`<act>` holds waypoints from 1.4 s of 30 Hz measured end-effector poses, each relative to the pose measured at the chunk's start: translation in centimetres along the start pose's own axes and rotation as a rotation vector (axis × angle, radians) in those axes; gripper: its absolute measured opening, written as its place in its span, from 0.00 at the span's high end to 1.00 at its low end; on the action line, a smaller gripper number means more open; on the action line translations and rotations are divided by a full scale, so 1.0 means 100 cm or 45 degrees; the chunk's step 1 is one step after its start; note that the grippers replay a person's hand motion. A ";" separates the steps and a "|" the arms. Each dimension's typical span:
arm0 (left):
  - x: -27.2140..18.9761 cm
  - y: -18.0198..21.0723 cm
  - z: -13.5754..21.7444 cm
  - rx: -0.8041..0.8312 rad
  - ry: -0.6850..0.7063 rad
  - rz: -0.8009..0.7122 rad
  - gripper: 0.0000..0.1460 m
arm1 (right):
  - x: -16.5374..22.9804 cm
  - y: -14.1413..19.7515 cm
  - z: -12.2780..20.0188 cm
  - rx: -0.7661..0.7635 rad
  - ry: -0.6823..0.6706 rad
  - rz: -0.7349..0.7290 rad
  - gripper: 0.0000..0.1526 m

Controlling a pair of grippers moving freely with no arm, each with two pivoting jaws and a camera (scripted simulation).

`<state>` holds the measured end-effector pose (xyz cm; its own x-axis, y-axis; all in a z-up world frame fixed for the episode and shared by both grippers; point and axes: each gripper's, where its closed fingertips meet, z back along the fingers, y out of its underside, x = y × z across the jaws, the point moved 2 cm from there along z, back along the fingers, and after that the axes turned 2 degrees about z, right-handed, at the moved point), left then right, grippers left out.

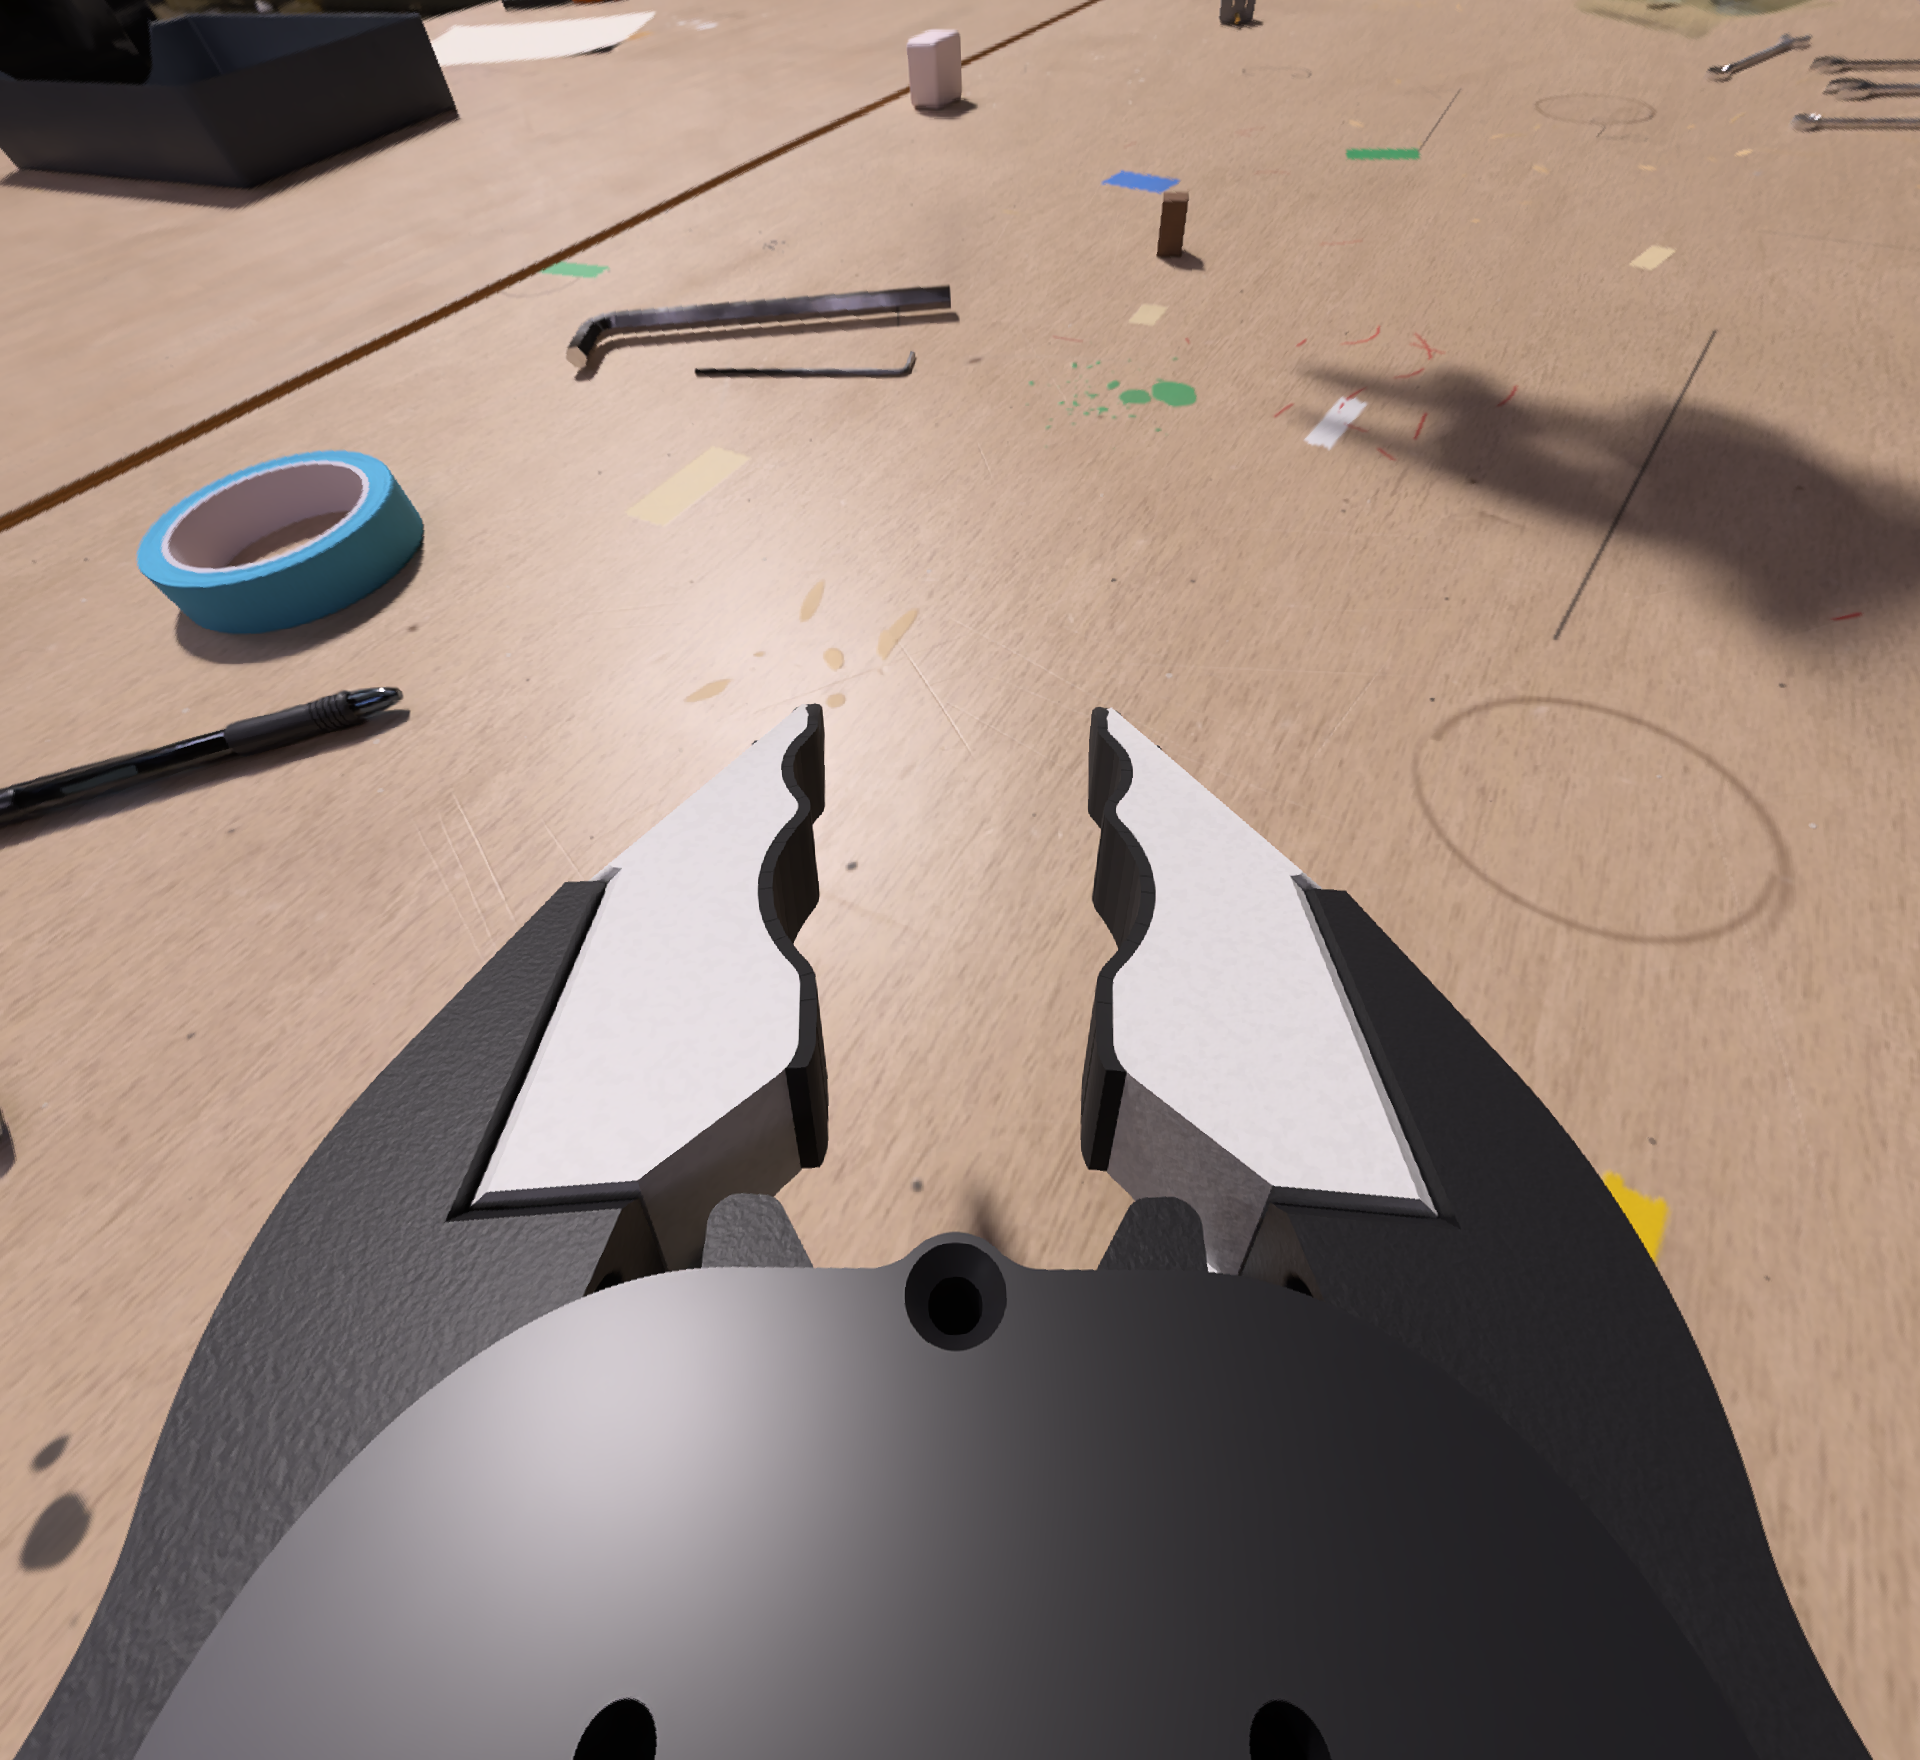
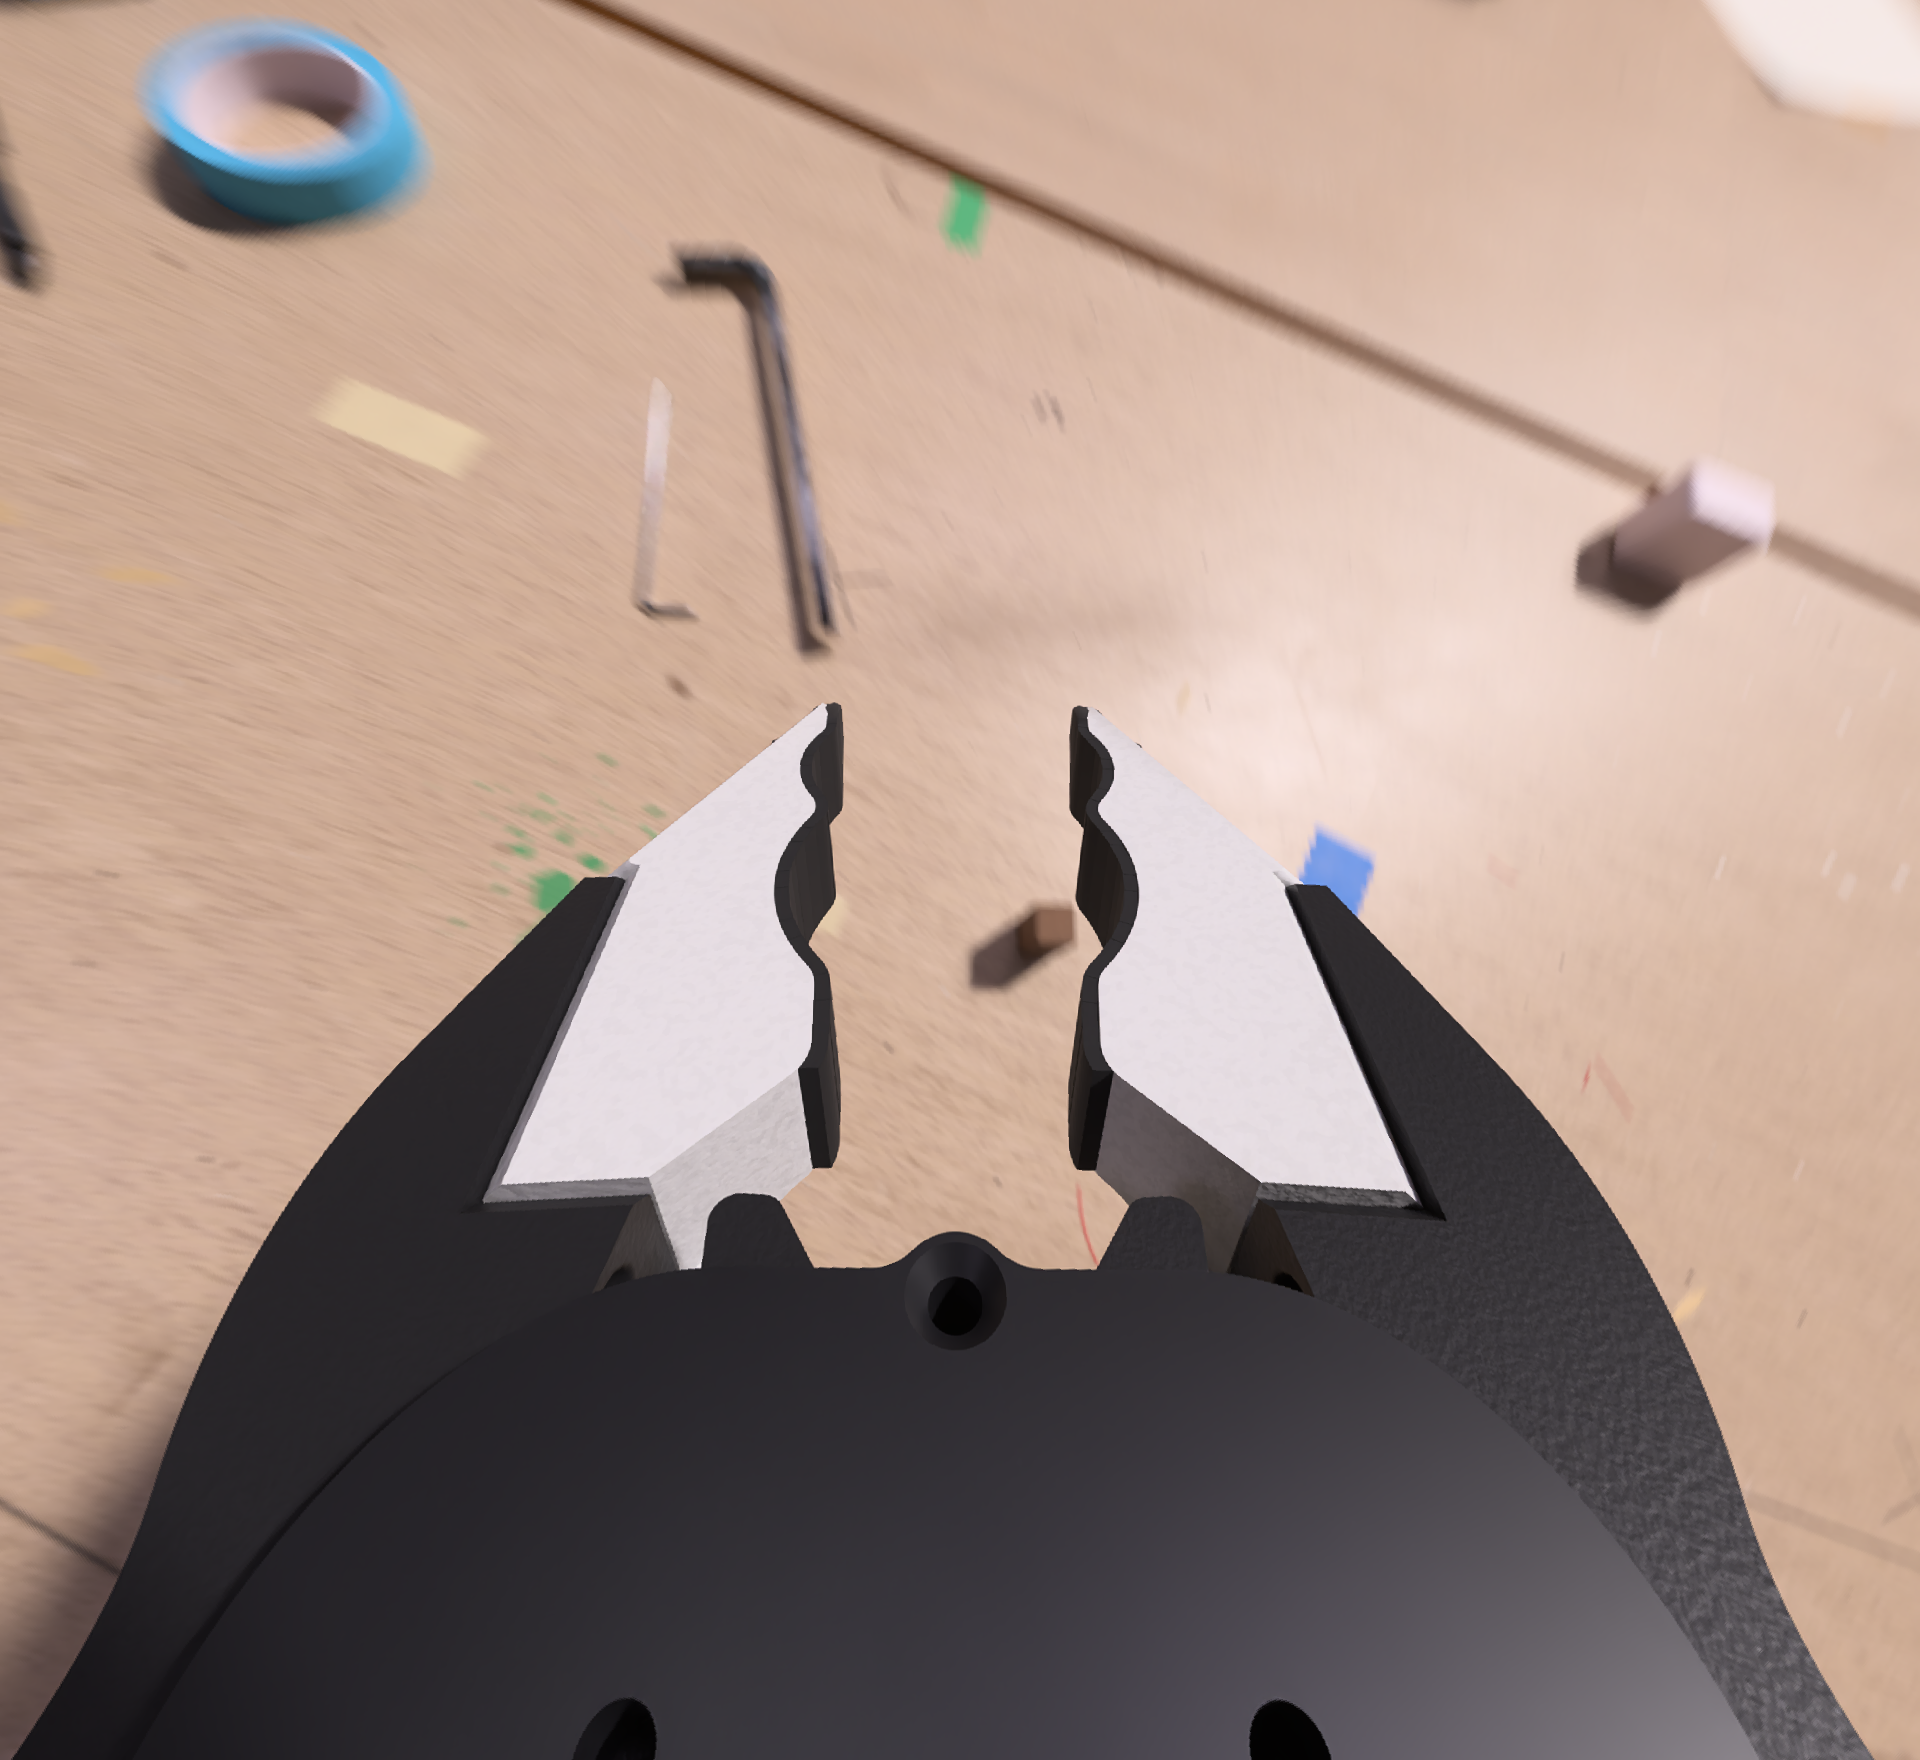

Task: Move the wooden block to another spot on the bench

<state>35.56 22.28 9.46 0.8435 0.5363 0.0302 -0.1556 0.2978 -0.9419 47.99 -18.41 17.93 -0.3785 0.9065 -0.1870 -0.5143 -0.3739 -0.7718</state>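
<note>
In the left wrist view, the left gripper (image 1: 956, 723) hung low over the bench (image 1: 1143, 1035) with its jaws parted and nothing between them. The wooden block (image 1: 1172, 224) stood upright well ahead and a little to the right of its tips, just beyond a blue tape patch (image 1: 1140, 181). Two hex keys (image 1: 758, 323) lay ahead to the left, and a roll of blue tape (image 1: 281, 538) and a pen (image 1: 197, 749) sat nearer on the left. Bare board lay straight ahead and to the right, the likeliest open ground for setting the block down.

In the right wrist view, blurred throughout, the right gripper (image 2: 956, 723) was likewise spread and empty, looking steeply down. The wooden block (image 2: 1023, 943) showed in the gap between its fingers, below them and nearer the right finger (image 2: 1195, 962). To take it well, the gripper probably needed to shift slightly right to centre the block, then descend before closing. The hex keys (image 2: 774, 443) lay ahead of the tips and a pale block (image 2: 1683, 531) far right, both well apart.
</note>
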 end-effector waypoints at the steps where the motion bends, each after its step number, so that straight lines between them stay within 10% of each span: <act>1: 0.000 0.002 -0.001 0.010 -0.001 0.000 0.65 | -0.015 0.020 -0.012 0.067 0.005 -0.055 0.71; 9: 0.011 0.010 -0.007 0.047 -0.064 0.055 0.65 | -0.034 0.113 -0.075 0.426 -0.054 -0.107 0.72; 24: 0.010 0.009 -0.006 0.036 -0.044 0.065 0.65 | -0.017 0.093 -0.053 0.258 -0.142 -0.123 0.90; 31: 0.003 0.006 -0.006 0.030 0.005 0.053 0.65 | 0.149 0.008 0.028 -0.180 -0.373 0.341 0.90; 37: -0.003 -0.005 0.002 -0.015 -0.012 -0.006 0.65 | 0.334 0.054 0.010 -0.048 -0.841 0.568 0.90; 42: -0.004 -0.011 0.006 -0.043 -0.023 -0.032 0.65 | 0.391 0.075 -0.014 0.028 -0.890 0.691 0.90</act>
<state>35.02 22.22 10.70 0.8373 0.5435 0.0599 -0.1167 0.2847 -0.9515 30.38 14.53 4.01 -0.9547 0.2785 -0.1044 -0.1389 -0.7278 -0.6715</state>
